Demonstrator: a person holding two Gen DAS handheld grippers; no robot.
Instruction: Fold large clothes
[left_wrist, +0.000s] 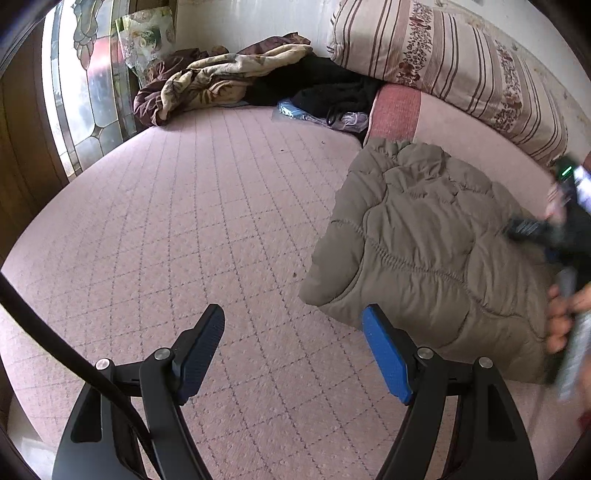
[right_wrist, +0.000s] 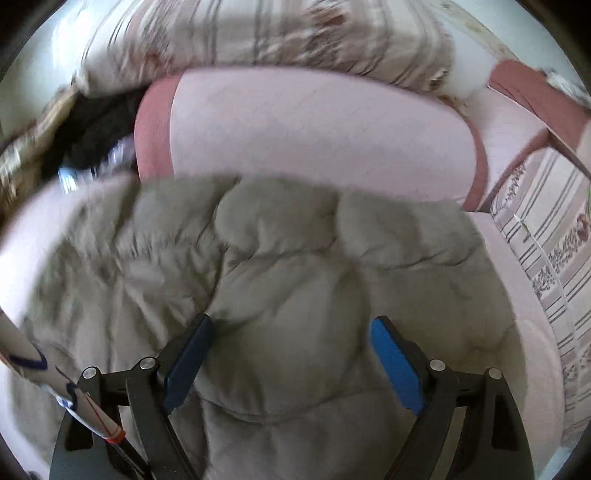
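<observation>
1. Two tools are seen, one in each wrist view, and both are spread wide with nothing between the pads.
2. The left tool (left_wrist: 291, 354) is held over bare pink bed (left_wrist: 184, 221) in the lower middle of its frame; its right-hand pad stands just beside the lower left edge of the jacket, and contact cannot be told.
3. The olive quilted jacket (left_wrist: 424, 240) is found at the right of the left wrist view, bundled into a compact, puffy shape on the bed, just below a pink pillow (left_wrist: 461, 140) and a striped bolster (left_wrist: 443, 55).
4. In the right wrist view the jacket (right_wrist: 277, 277) fills the lower centre, and the right tool (right_wrist: 291, 362) is poised over it, jaws apart; the picture is blurred, so contact with the fabric cannot be confirmed.
5. A hand (left_wrist: 561, 317) is seen at the right edge of the left view, gripping the other tool's handle.
6. The fold appears largely made, so the step in hand is judged to be neatening or pressing the bundle.
7. For this to be done well, a thick seam or edge should be pinched rather than loose padding, since the slippery filling is likely to spring back.
8. Both edges should be held down together so that trapped air is pushed out evenly.
9. The blanket heap (left_wrist: 207, 85) at the upper left should be kept clear of the jacket.
</observation>
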